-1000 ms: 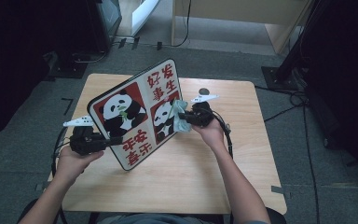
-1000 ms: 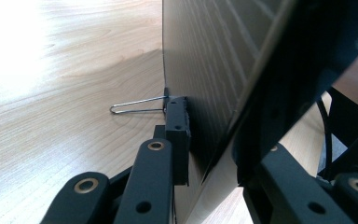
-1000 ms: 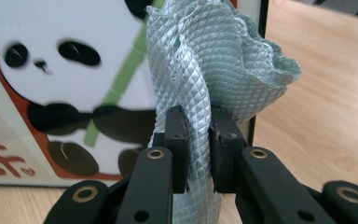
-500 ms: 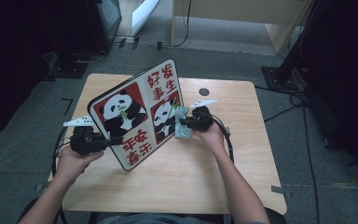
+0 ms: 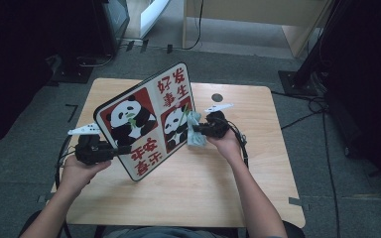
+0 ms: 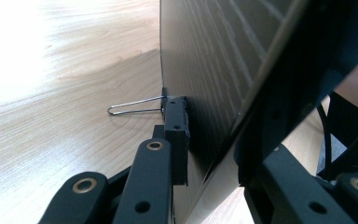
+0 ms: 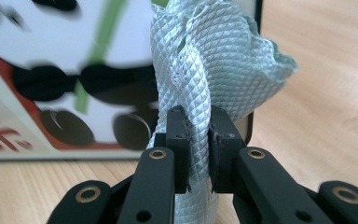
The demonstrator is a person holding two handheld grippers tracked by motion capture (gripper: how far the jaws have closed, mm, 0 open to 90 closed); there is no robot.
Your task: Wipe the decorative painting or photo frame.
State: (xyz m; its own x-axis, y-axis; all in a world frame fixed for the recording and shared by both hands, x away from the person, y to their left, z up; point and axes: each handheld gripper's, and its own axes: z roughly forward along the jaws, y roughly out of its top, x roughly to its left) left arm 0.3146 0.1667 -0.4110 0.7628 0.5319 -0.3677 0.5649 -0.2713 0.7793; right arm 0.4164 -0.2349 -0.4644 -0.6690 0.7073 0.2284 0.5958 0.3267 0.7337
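cloth [image 7: 205, 60] at board [image 5: 144, 119] edge (clamped)

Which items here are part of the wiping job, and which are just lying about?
In use: panda-printed red-and-white board, pale green woven cloth, left gripper, right gripper.
Lying about: thin wire clip, dark round mark on the light wooden table.

We see a pale green cloth [image 7: 214, 60] with a shiny, diamond-woven weave, a smooth glossy printed panda board [image 5: 146, 119], a thin metal wire stand [image 6: 135, 106], matt black plastic tools, and a light, smooth wood-grain worktop [image 5: 213, 183].
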